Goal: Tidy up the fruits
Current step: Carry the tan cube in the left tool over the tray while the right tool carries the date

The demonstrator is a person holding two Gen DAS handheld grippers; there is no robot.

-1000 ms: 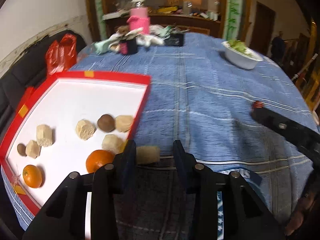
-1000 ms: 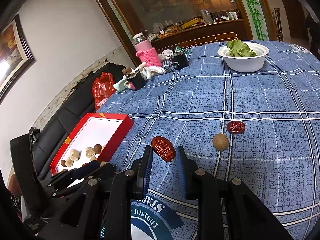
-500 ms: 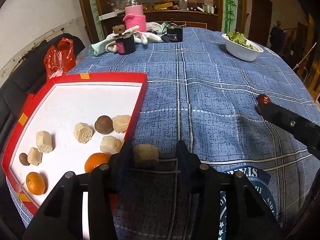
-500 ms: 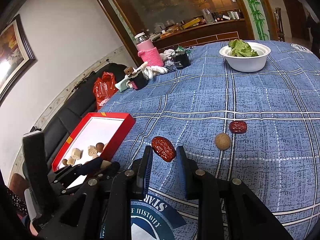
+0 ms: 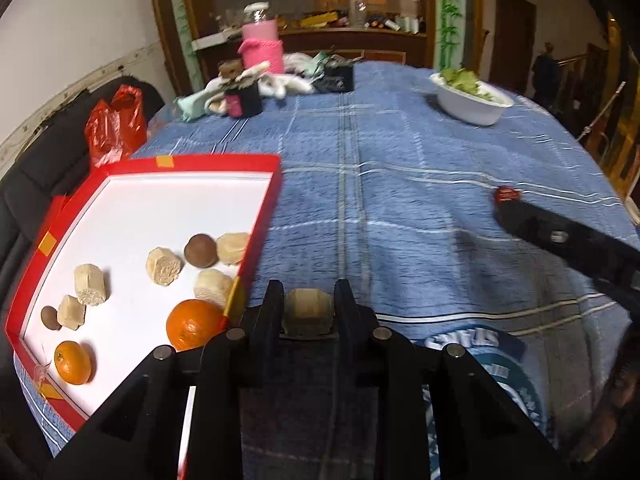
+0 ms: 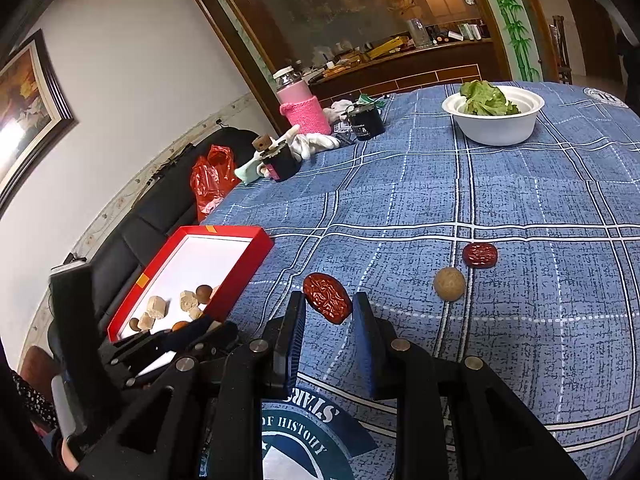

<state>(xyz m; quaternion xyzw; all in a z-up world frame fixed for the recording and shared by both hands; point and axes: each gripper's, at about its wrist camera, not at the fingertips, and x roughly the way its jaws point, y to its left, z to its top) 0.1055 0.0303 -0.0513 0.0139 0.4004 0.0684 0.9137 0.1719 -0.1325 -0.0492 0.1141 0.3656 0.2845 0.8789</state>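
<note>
Blue plaid cloth (image 6: 520, 200) covers a round table backed by a glazed wooden cabinet, with a black sofa along the left wall.

From the left wrist view, the left gripper (image 5: 307, 308) tilts steeply down at the cloth just beside the near right corner of the red tray (image 5: 208, 162). Its jaws are closing, and a pale beige chunk (image 5: 307, 309) sits between the fingers with both pads at its sides. Whether it rests on the cloth or is lifted cannot be told.

From the right wrist view, the right gripper (image 6: 328, 304) slants down less steeply, jaws clamped on a wrinkled red date (image 6: 326, 297) that sticks up above the fingertips, clear of the cloth. A second red date (image 6: 480, 255) and a round tan nut (image 6: 449, 283) lie on the cloth to the right, just beside each other.

In the tray lie two oranges (image 5: 192, 324), several beige chunks (image 5: 164, 266) and a brown round fruit (image 5: 201, 245). The nearer orange is partly hidden by the left finger and the tray's near edge is cut off by the gripper body. A white bowl of greens (image 6: 496, 118) stands far back. The left view is motion-blurred, so textures there are hard to read. The person shows only as a dark patterned sleeve (image 6: 28, 400) at the lower left edge.
</note>
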